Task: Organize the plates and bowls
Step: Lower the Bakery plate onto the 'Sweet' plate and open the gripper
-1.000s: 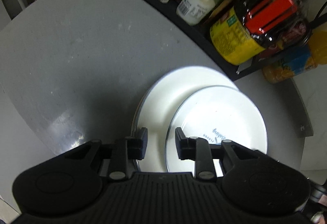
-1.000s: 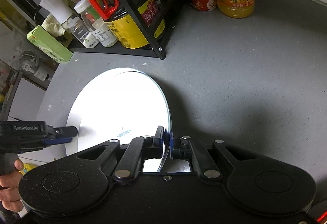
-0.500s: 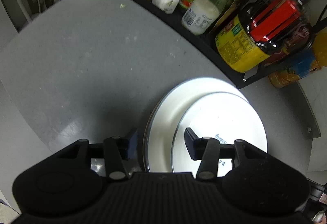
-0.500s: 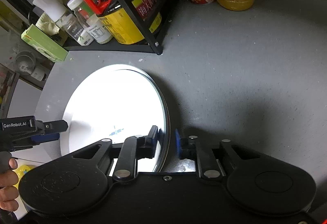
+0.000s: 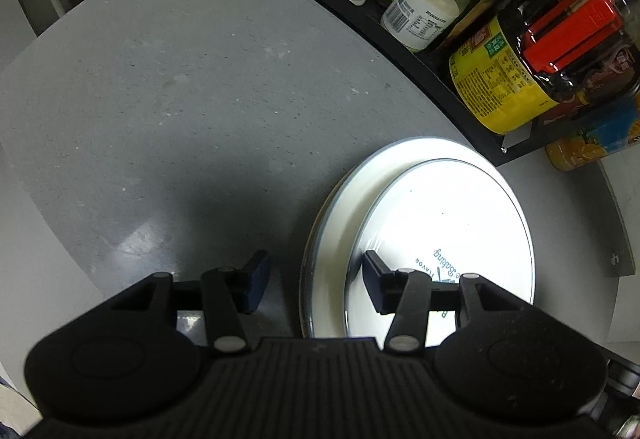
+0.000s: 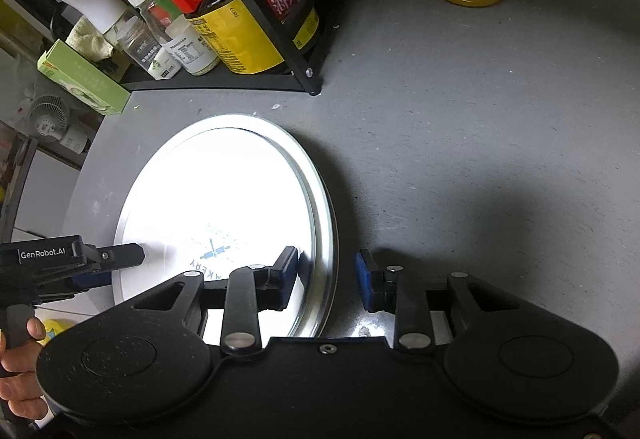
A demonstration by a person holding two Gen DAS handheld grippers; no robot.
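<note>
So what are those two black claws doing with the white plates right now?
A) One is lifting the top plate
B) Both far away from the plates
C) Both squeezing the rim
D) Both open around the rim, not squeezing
D: the left gripper and the right gripper each show spread fingers with a gap either side of the stacked plates.

"GenRobot.AI" on left gripper [image 6: 120,257]; "FLAVOR", "Baking" on small plate [image 5: 460,223]; "海天" on sauce jug [image 6: 280,3].
</note>
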